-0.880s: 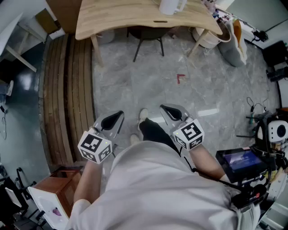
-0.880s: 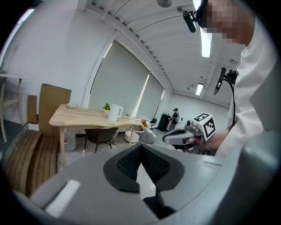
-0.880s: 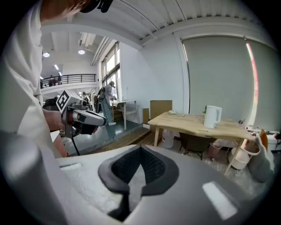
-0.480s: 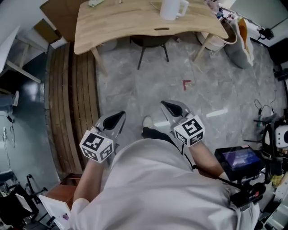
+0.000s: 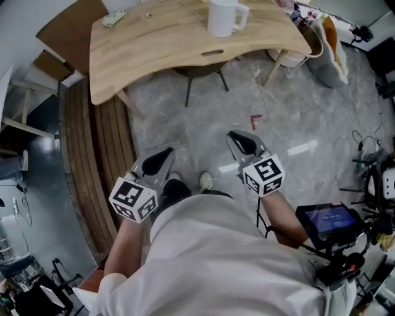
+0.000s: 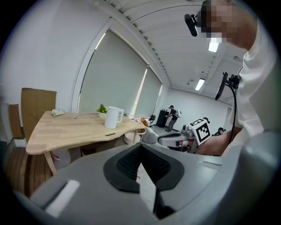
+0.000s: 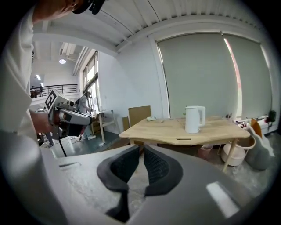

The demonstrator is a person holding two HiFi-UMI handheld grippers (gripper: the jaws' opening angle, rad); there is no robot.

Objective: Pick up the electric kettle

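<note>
The white electric kettle [image 5: 223, 16] stands upright, handle to the right, on the far side of a light wooden table [image 5: 154, 46]. It also shows in the left gripper view [image 6: 113, 117] and the right gripper view [image 7: 193, 118]. Both grippers hang over the grey floor, well short of the table. My left gripper [image 5: 158, 162] points toward the table with its jaw tips together and nothing between them [image 6: 142, 145]. My right gripper [image 5: 242, 143] is drawn in to a thin slit, also empty [image 7: 141, 147]. Each sees the other gripper off to its side.
A dark chair [image 5: 200, 69] stands under the table. A small pale object [image 5: 114, 17] lies at the table's far left, near a potted plant [image 6: 102, 109]. Wooden planks [image 5: 102, 142] run along the left. A bucket and bag [image 5: 324, 43] stand right; a screen rig [image 5: 333, 221] is near right.
The table and kettle have come lower and larger in the head view as the person steps toward them. Both grippers keep the same pose, with jaws unchanged.
</note>
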